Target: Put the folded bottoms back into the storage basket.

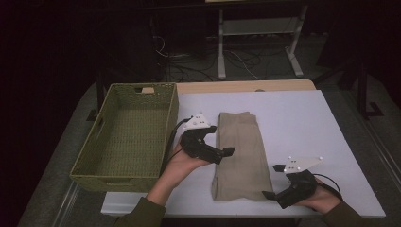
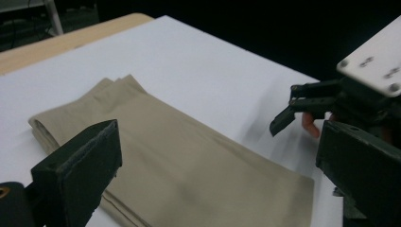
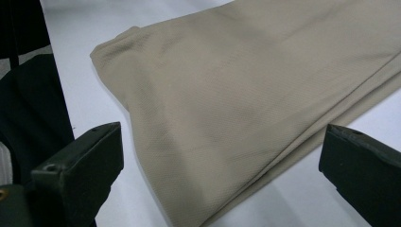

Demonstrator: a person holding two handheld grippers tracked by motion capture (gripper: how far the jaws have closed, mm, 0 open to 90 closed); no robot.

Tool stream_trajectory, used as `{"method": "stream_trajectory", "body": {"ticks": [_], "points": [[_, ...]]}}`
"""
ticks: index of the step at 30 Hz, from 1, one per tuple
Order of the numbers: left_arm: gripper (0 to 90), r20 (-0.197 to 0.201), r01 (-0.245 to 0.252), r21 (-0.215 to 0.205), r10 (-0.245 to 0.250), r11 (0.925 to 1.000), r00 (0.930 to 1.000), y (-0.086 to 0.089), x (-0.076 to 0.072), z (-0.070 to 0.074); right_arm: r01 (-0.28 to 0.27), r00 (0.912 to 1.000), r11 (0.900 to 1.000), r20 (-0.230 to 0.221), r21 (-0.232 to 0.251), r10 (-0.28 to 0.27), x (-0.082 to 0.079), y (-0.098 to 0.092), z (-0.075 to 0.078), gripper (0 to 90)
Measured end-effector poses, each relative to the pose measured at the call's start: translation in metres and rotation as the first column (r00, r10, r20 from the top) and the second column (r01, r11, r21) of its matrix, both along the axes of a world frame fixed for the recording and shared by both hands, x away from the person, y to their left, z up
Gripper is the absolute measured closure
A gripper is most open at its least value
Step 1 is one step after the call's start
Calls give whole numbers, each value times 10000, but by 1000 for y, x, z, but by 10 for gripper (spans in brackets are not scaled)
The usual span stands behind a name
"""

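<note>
My work surface [image 1: 293,123] was a rectangular top covered in white, with a strip of bare pale wood showing along its far edge. On its left side sat a green woven basket [image 1: 126,137], reaching from the far edge almost to the near one and overhanging the left edge a little. Just right of the basket, near the middle, lay the folded beige cloth [image 1: 240,156], its long side running near to far, flat on the white cover.

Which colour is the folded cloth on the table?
Beige; the cloth shows best in the right gripper view.
</note>
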State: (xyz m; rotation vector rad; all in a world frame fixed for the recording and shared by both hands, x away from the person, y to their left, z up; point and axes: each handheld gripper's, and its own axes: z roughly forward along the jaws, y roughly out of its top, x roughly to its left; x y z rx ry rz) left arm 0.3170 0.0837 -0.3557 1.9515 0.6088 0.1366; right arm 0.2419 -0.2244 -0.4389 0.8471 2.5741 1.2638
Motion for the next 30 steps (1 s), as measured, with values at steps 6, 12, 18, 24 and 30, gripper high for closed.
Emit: {"method": "stream_trajectory", "body": {"ticks": [6, 12, 18, 24, 30], "points": [[15, -150, -275, 241, 278, 9993, 9995, -7, 3, -19, -32, 10000, 10000, -28, 4, 32, 0, 0, -1, 11], [15, -211, -635, 482, 646, 9968, 9977, -10, 6, -37, -108, 9999, 9999, -47, 11, 108, 1, 1, -2, 11], [16, -267, -1148, 722, 1170, 9908, 9928, -11, 15, -52, -78, 10000, 10000, -59, 50, 78, 1, 0, -2, 11], [66, -210, -1638, 789, 1659, 9833, 9859, -11, 27, -60, -22, 10000, 10000, -60, 49, 22, 0, 1, -2, 11], [116, -244, -1818, 932, 1848, 9789, 9825, -16, 39, -66, -1, 10000, 10000, -76, 51, 1, 0, 0, -2, 11]]}}
